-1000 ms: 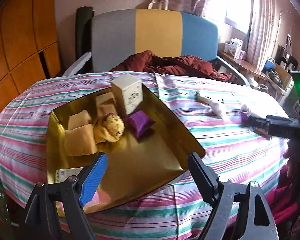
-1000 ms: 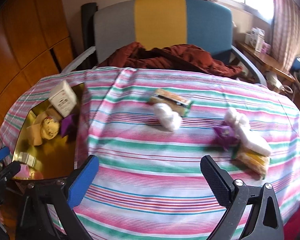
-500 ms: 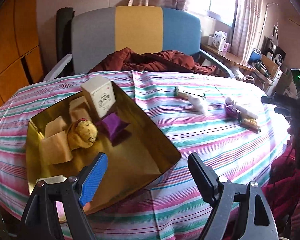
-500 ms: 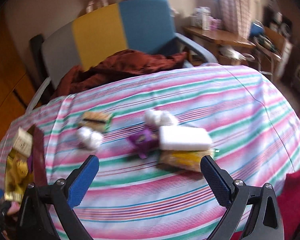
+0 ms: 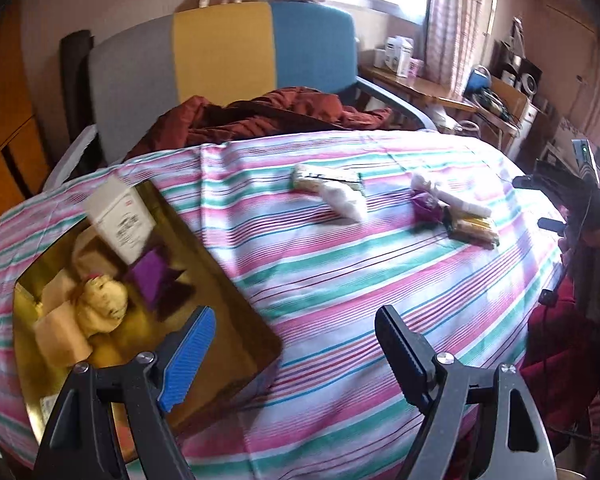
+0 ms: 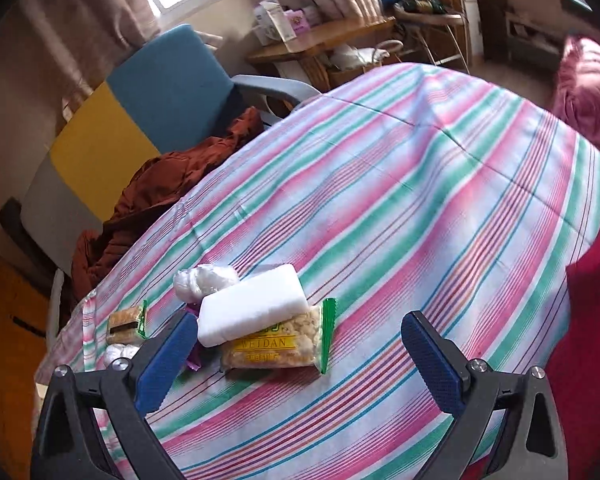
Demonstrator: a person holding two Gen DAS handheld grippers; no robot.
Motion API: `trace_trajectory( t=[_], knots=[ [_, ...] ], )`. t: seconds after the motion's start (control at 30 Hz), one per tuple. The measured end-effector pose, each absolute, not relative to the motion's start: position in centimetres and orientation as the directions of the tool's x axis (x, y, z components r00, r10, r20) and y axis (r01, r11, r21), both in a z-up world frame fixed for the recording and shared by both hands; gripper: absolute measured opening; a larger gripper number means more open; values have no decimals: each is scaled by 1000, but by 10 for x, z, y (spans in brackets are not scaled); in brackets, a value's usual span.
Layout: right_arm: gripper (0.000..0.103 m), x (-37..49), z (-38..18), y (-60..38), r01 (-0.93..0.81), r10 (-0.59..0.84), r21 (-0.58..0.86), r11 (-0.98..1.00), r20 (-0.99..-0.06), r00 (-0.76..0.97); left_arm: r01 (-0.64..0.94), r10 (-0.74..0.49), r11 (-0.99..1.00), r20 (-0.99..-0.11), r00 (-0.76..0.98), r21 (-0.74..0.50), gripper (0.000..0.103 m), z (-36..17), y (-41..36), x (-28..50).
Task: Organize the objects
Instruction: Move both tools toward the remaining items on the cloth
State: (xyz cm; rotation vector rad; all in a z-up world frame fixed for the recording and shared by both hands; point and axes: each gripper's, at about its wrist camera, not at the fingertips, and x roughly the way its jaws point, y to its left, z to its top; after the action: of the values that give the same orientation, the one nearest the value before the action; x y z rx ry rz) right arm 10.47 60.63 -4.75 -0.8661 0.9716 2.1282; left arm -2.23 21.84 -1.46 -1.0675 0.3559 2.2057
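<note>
A gold tray (image 5: pixel 236 344) at the table's left holds a white box (image 5: pixel 120 220), a purple packet (image 5: pixel 152 276), a yellow plush toy (image 5: pixel 100 308) and tan pieces. My left gripper (image 5: pixel 296 356) is open and empty over the tray's right edge. On the striped cloth lie a white block (image 6: pixel 252 308) on a yellow snack packet (image 6: pixel 276 348), a white plastic wad (image 6: pixel 204 280), a purple wrapper (image 6: pixel 194 360), and a brown snack bar (image 6: pixel 122 324). My right gripper (image 6: pixel 296 352) is open and empty, just short of the yellow packet.
A grey, yellow and blue chair (image 5: pixel 220 68) with a dark red cloth (image 5: pixel 268 116) stands behind the table. A wooden desk (image 6: pixel 320 40) with boxes is at the back. A red cushion (image 6: pixel 588 88) is at the right.
My left gripper has swung right, off the tray's middle towards the cloth. My right gripper has moved closer to the white block and yellow packet and turned right.
</note>
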Motion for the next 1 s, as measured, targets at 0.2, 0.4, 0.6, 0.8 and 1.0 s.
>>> trace_trajectory(
  t=[0.2, 0.4, 0.6, 0.8, 1.0],
  knots=[
    [103, 104, -51, 606, -746, 246, 418, -518, -763, -598, -727, 459, -686, -789, -408, -24, 83, -20, 265, -23],
    [103, 104, -53, 607, -734, 218, 439, -519, -762, -610, -780, 470, -626, -807, -359, -17, 83, -29, 312, -26],
    [103, 100, -57, 606, -719, 181, 455, -526, -766, -617, -825, 484, -565, -817, -312, -20, 80, -35, 357, -35],
    [103, 101, -58, 609, -708, 159, 483, -515, -758, -632, -878, 489, -477, -822, -290, 26, 80, -39, 404, -40],
    [103, 101, -61, 611, -696, 128, 509, -507, -754, -645, -923, 478, -377, -839, -261, 72, 80, -53, 450, -49]
  ],
)
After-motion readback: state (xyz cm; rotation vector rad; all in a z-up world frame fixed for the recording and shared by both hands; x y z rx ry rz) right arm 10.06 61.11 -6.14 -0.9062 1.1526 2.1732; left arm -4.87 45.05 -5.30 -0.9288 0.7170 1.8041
